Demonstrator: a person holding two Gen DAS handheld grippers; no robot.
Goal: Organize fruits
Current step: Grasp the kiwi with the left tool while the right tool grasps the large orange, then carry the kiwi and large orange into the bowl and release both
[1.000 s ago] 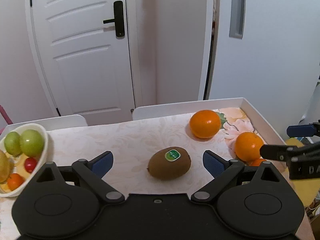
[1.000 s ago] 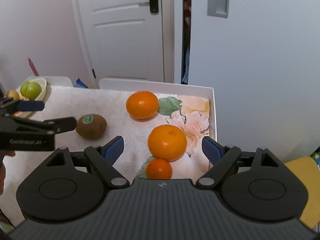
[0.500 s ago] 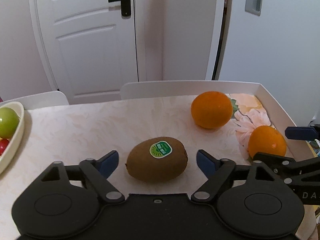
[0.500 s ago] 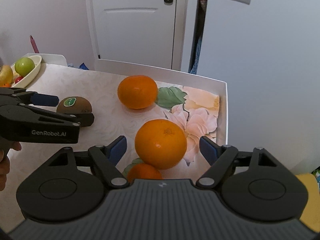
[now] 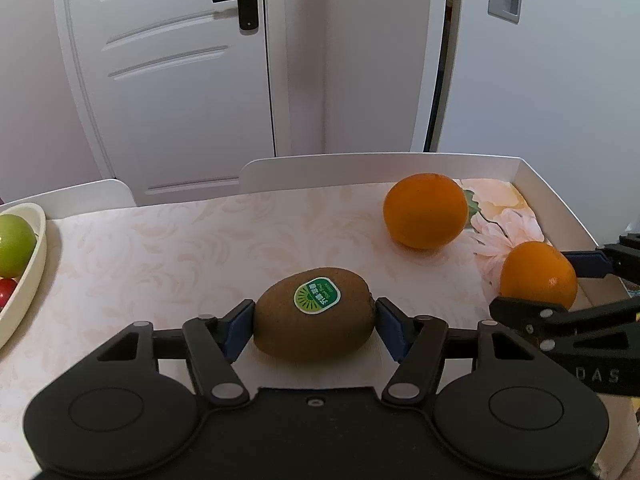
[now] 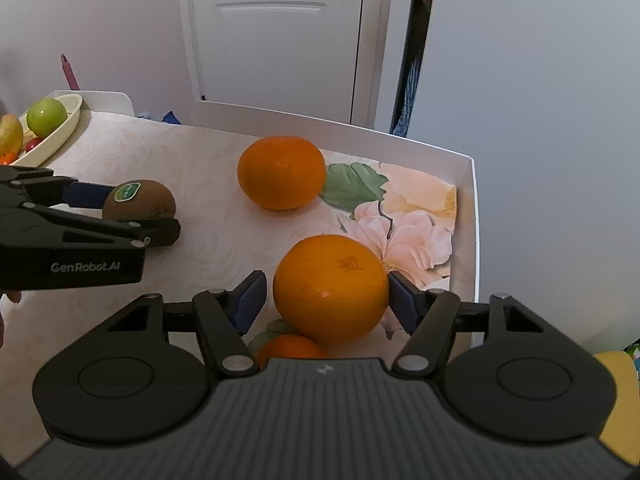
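Note:
A brown kiwi (image 5: 316, 332) with a green sticker lies on the pale tablecloth. My left gripper (image 5: 314, 312) is closing, and both blue pads touch the kiwi's ends; the right wrist view shows the same kiwi (image 6: 140, 200) in the left gripper (image 6: 132, 212). My right gripper (image 6: 326, 288) is closing around a large orange (image 6: 332, 280). Its right pad touches the peel, while a small gap remains at the left pad. From the left wrist view that orange (image 5: 538, 272) sits between the right gripper's fingers (image 5: 520, 312).
A second large orange (image 6: 282, 172) rests farther back, and a small orange (image 6: 288, 346) lies just under the right gripper. A cream bowl (image 5: 38, 248) at the far left holds a green apple (image 5: 14, 244) and other fruit. The white raised table rim (image 6: 474, 208) runs along the right edge.
Both grippers sank toward the table and their jaws narrowed. The left pads came onto the kiwi; the right pads drew in beside the large orange.

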